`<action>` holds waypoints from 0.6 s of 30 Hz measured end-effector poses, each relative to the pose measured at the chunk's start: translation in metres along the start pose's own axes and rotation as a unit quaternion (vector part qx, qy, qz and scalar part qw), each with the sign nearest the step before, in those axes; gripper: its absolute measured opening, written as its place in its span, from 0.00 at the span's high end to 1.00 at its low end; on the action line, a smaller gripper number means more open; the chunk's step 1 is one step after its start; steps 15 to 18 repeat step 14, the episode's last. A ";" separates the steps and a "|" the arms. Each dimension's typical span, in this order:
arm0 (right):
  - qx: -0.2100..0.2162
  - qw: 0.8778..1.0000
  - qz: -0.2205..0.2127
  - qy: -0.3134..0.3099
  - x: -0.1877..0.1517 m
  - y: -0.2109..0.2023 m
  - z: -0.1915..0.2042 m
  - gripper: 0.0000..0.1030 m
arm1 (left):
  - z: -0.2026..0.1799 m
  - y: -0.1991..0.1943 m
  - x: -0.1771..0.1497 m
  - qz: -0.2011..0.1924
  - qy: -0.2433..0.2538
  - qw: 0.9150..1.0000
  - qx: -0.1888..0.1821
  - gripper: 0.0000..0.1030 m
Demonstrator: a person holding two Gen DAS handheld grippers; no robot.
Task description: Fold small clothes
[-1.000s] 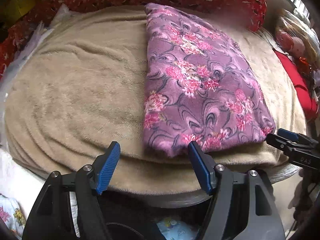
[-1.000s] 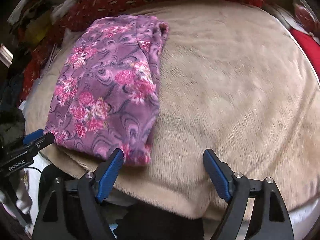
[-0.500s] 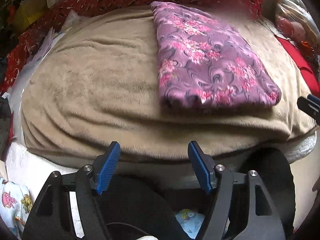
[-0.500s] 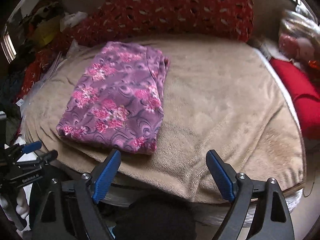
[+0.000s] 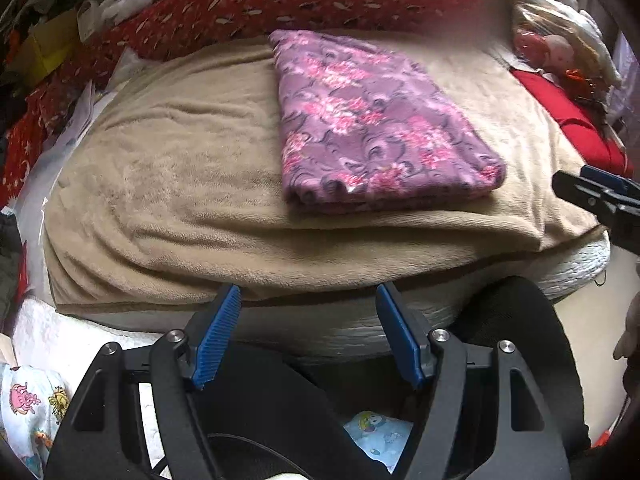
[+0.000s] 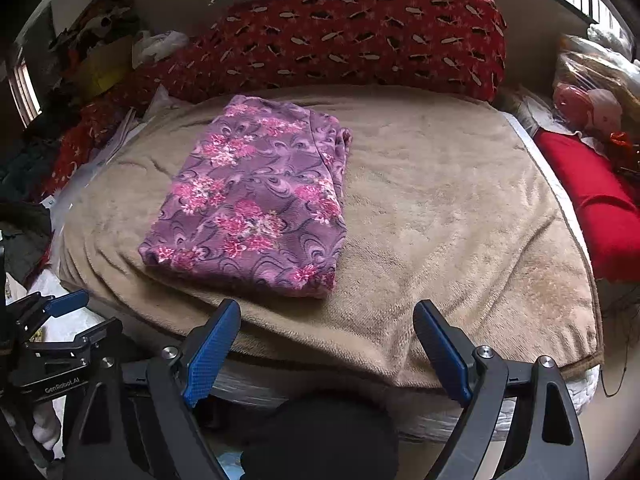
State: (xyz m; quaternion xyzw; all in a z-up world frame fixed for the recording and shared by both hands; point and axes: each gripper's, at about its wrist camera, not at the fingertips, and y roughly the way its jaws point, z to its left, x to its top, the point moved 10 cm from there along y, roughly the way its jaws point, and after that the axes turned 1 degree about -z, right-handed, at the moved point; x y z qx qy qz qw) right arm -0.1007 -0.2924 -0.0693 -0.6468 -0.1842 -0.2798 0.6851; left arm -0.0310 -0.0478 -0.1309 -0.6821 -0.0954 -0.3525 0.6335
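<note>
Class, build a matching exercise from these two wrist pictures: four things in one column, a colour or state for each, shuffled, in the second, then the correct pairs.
Things
1. folded garment
2. blanket
3. long pillow
4. right gripper

Descriptions
A. red with pale leaf shapes
B. open, nothing between its blue pads
C. purple with pink flowers
D. plain beige

Pairs: 1-C, 2-D, 3-A, 4-B

Soft daylight (upper right), fisheye-warped, dark corners
</note>
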 end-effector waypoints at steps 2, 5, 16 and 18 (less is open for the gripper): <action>0.000 1.000 -0.006 0.000 -0.001 -0.005 0.002 0.13 | -0.002 -0.008 0.003 -0.008 0.002 1.000 -0.006 0.32; 0.001 1.000 -0.015 -0.003 -0.001 -0.014 0.005 0.13 | -0.011 -0.031 0.009 -0.035 0.000 0.999 -0.024 0.32; -0.002 0.999 -0.042 -0.008 0.003 -0.037 0.003 0.08 | -0.026 -0.057 0.015 -0.072 0.007 0.997 -0.018 0.32; -0.002 0.999 -0.042 -0.008 0.003 -0.037 0.003 0.08 | -0.026 -0.057 0.015 -0.072 0.007 0.997 -0.018 0.32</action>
